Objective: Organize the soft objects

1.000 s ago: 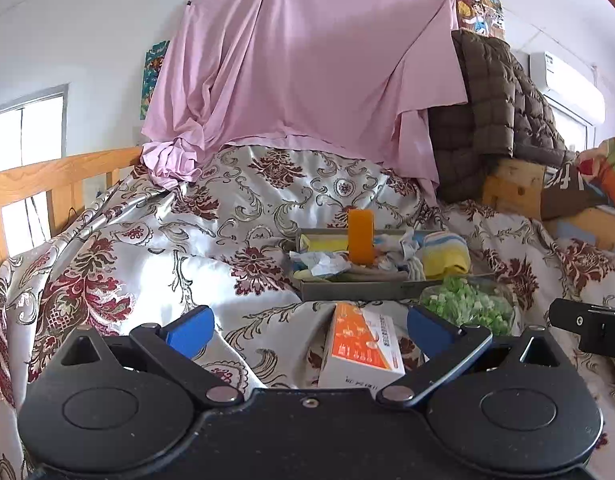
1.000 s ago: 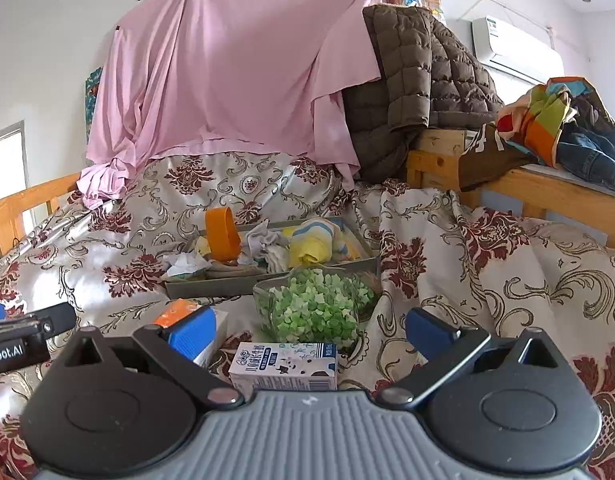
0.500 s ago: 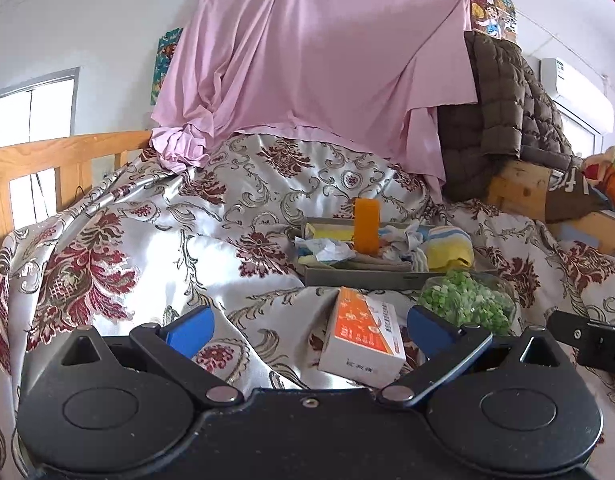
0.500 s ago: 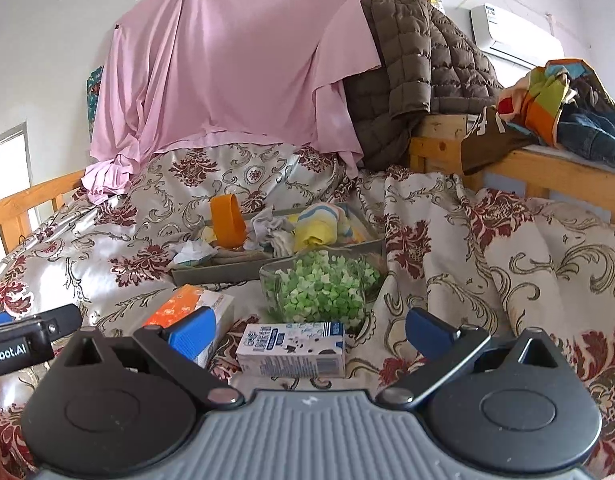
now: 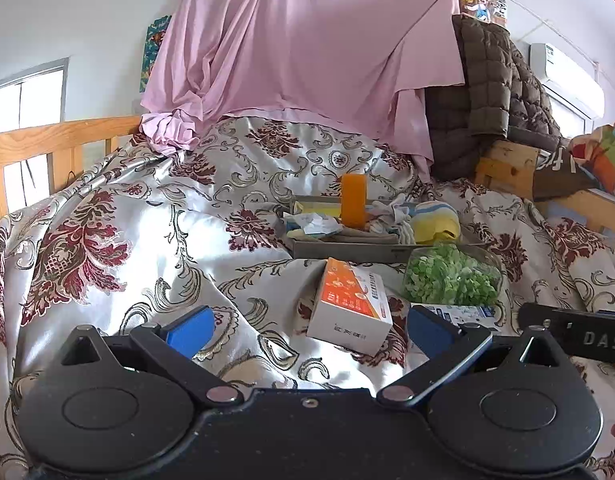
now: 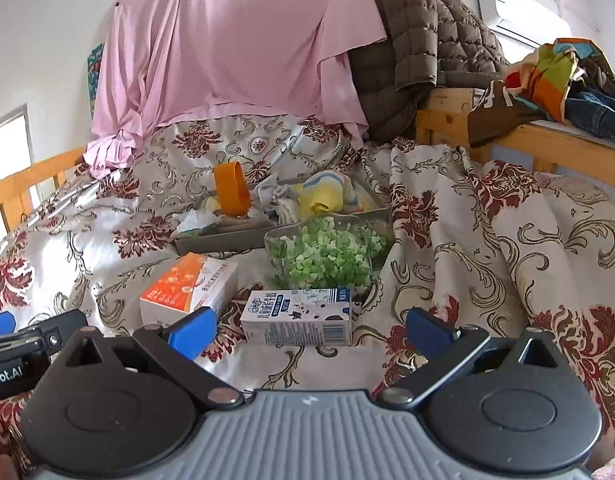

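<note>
Both grippers hover low and level over the floral satin bedspread (image 5: 107, 264), fingers spread wide, nothing between them. Left gripper (image 5: 309, 326) faces the orange-and-white cardboard box (image 5: 349, 306); right gripper (image 6: 311, 330) squares up to the blue-and-white milk carton (image 6: 297, 316), lying flat just ahead. Soft cloths, with a yellow-striped rolled towel (image 6: 321, 196), sit bunched in the grey rectangular tray (image 6: 227, 238) further back, behind the clear bowl of green pieces (image 6: 325, 254). Open bedspread lies left; wooden bed rail (image 5: 47, 136) bounds it.

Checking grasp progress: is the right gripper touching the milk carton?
Apart. The right wrist view shows the right gripper open, with the milk carton lying ungripped between its fingers.
</note>
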`<state>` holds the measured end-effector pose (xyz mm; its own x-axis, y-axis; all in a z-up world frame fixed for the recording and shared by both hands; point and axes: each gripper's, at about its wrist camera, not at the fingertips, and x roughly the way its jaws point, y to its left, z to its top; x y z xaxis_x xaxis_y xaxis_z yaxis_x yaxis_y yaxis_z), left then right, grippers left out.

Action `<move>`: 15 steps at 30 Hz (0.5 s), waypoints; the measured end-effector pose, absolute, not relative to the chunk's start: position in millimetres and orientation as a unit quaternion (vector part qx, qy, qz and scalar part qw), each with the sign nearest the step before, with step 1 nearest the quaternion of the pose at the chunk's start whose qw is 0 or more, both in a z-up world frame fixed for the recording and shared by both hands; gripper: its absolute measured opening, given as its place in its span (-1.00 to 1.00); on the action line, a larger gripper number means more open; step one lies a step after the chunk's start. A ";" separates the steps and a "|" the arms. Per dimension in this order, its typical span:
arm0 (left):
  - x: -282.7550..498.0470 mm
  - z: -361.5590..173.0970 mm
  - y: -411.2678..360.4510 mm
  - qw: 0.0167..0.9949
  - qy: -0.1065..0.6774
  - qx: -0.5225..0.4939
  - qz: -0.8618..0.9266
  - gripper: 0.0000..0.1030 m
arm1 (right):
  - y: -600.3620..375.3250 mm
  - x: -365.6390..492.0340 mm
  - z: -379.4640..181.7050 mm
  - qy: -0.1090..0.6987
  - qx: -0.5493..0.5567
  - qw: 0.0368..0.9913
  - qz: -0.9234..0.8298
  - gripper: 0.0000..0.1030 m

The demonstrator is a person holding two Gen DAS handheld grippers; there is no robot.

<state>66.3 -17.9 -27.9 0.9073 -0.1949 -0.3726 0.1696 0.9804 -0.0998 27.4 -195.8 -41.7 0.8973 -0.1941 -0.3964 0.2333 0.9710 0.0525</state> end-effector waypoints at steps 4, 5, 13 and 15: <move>63.5 -29.2 -18.5 0.975 0.196 -0.032 -0.096 0.98 | -193.5 28.2 -43.3 0.203 0.043 0.972 -0.111 0.99; 63.0 -29.4 -18.3 0.975 0.196 -0.033 -0.095 0.98 | -192.9 28.5 -44.3 0.205 0.041 0.971 -0.112 0.99; 61.8 -30.7 -17.5 0.976 0.198 -0.033 -0.089 0.98 | -191.7 30.0 -46.1 0.212 0.032 0.970 -0.113 0.99; 61.8 -31.3 -17.0 0.975 0.202 -0.034 -0.089 0.98 | -191.4 30.2 -46.5 0.213 0.031 0.970 -0.113 0.99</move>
<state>61.8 -17.0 -31.3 0.9029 -0.1879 -0.3867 0.1601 0.9817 -0.1031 30.2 -191.4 -46.5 0.8835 -0.2058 -0.4207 0.2326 0.9725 0.0126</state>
